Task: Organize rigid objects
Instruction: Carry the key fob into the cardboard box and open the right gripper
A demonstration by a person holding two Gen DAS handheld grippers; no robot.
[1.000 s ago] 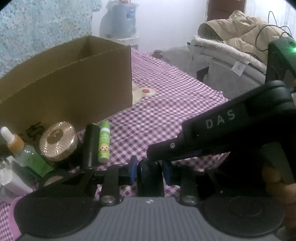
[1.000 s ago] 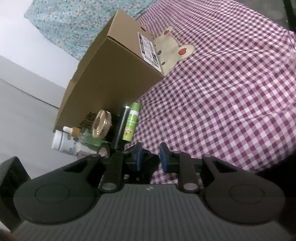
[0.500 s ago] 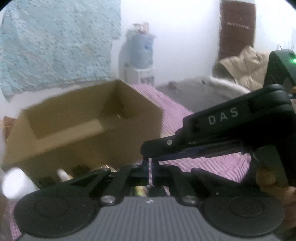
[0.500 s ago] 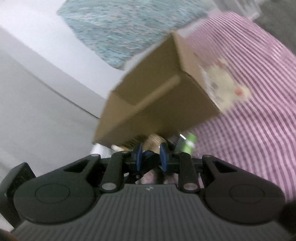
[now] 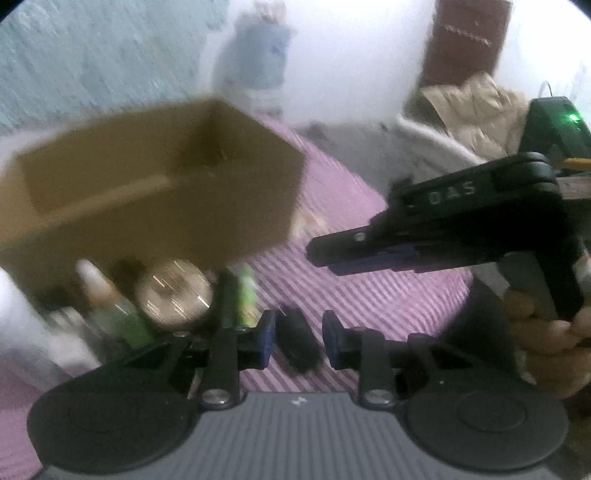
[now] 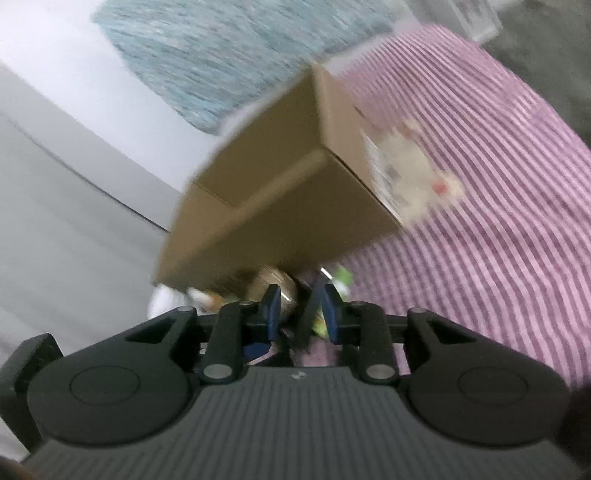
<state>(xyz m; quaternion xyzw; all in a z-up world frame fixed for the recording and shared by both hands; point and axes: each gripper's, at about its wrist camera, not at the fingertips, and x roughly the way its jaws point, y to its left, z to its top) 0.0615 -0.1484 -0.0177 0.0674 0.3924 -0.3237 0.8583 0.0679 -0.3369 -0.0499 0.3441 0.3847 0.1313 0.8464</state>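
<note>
Both views are motion-blurred. A short black cylinder (image 5: 299, 343) lies on the purple checked cloth (image 5: 369, 295), between the blue pads of my left gripper (image 5: 298, 334). Those jaws are opening and the pads do not seem to press it. My right gripper (image 5: 314, 254) hangs to the right above the cloth. In its own view, the right gripper (image 6: 301, 310) jaws are opening with nothing between them. Beyond stand a gold-lidded jar (image 5: 173, 299), a tall black tube (image 5: 225, 295), a green tube (image 5: 245, 295) and a dropper bottle (image 5: 107, 302), in front of the open cardboard box (image 5: 147, 206).
A person's hand (image 5: 546, 347) grips the right tool's handle. A bear patch (image 6: 417, 177) marks the cloth beside the box (image 6: 280, 221). A water jug (image 5: 258, 62), a brown door (image 5: 469, 33) and a chair with a beige jacket (image 5: 472, 107) stand behind.
Both grippers rose, so the box's open top shows now. My left pads let go of the black cylinder, closed, then parted again around it. The right pads stand slightly wider.
</note>
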